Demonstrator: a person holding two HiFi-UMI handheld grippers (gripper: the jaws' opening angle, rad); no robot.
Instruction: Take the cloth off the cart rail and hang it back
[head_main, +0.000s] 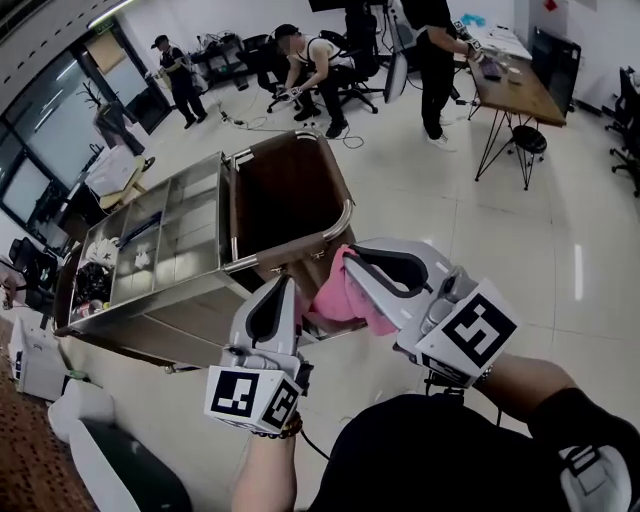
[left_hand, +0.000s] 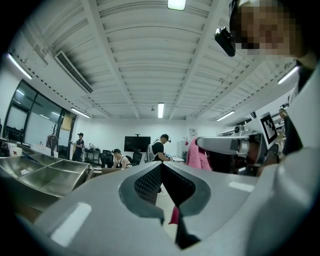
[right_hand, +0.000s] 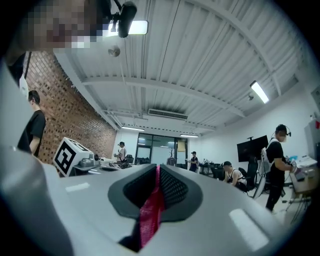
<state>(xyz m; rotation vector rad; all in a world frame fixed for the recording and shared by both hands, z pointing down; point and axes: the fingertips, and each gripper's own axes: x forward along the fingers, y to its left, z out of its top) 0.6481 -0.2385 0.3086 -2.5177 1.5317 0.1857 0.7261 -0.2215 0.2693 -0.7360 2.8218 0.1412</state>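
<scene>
A pink cloth (head_main: 341, 299) hangs bunched in the air just in front of the cart's near corner, below its curved metal rail (head_main: 343, 222). My right gripper (head_main: 351, 259) is shut on the cloth's top, and in the right gripper view (right_hand: 157, 168) a strip of pink cloth (right_hand: 152, 210) is pinched between the pads. My left gripper (head_main: 286, 286) is just left of the cloth, pointing up at the cart with its jaws together and nothing between them (left_hand: 161, 166). The left gripper view shows the cloth (left_hand: 198, 155) dangling from the right gripper (left_hand: 226, 145).
The steel cart (head_main: 176, 243) has tray compartments on top and a brown end panel. White bins (head_main: 90, 430) stand low on the left. Several people, office chairs, a wooden desk (head_main: 520, 88) and a black stool (head_main: 528, 140) are farther off across the tiled floor.
</scene>
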